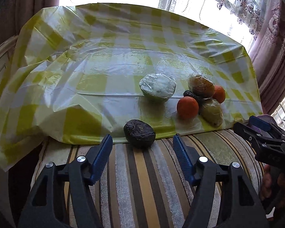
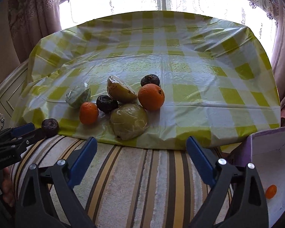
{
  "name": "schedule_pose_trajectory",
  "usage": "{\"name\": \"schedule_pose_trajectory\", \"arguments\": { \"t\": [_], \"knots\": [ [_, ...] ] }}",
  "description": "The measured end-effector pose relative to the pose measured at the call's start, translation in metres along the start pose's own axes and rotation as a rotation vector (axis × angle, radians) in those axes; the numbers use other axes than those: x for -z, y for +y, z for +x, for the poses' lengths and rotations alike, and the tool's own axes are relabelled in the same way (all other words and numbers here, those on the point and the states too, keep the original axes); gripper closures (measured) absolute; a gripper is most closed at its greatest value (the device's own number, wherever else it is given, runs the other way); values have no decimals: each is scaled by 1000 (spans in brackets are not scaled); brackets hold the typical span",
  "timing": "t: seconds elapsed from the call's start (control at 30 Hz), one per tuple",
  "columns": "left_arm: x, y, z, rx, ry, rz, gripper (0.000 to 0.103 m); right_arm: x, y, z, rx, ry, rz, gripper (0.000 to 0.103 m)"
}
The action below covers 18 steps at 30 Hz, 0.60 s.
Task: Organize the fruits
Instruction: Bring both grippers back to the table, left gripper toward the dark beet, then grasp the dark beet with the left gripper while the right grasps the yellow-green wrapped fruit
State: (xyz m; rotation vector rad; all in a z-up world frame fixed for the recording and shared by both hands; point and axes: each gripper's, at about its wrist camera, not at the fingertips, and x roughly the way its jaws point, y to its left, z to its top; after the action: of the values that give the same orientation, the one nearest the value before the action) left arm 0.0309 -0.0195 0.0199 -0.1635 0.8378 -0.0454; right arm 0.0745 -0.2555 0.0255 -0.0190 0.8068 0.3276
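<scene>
Checked yellow-and-white plastic cloth (image 2: pixel 180 60) covered the counter; its near edge lay on a striped fabric surface (image 2: pixel 134 180). Right and far parts of the cloth stood bare, giving open room.

Fruits clustered near the near edge: large orange (image 2: pixel 151 96), small orange (image 2: pixel 88 113), two wrapped greenish fruits (image 2: pixel 129 121) (image 2: pixel 120 90), wrapped pale round item (image 2: pixel 78 97), dark wrinkled fruits (image 2: pixel 106 103) (image 2: pixel 150 79). One dark wrinkled fruit (image 1: pixel 139 135) sat apart at the cloth's edge.

Left tool (image 1: pixel 142 146): released, nothing gripped, jaws astride the space just before that fruit. Right tool (image 2: pixel 141 150): released wide, empty, short of the cloth's edge.

Purple-sided box (image 2: pixel 264 142) stood at right with a small orange fruit (image 2: pixel 271 191) inside.

Writing on the left tool's body: unreadable.
</scene>
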Motion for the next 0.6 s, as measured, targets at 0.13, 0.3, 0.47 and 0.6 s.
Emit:
{"name": "schedule_pose_trajectory", "arguments": {
  "t": [0.13,0.3,0.47,0.6],
  "knots": [
    [-7,-1,15,-29,36,18,39,-6,6,18,2,39,-16,15],
    [-9,-8,27,-55,68,56,40,-16,11,37,7,67,-29,21],
    [-8,-6,35,-56,89,57,52,-28,22,54,12,85,-62,29],
    [-6,-3,38,-44,97,42,64,-33,27,66,15,99,-71,34]
  ]
}}
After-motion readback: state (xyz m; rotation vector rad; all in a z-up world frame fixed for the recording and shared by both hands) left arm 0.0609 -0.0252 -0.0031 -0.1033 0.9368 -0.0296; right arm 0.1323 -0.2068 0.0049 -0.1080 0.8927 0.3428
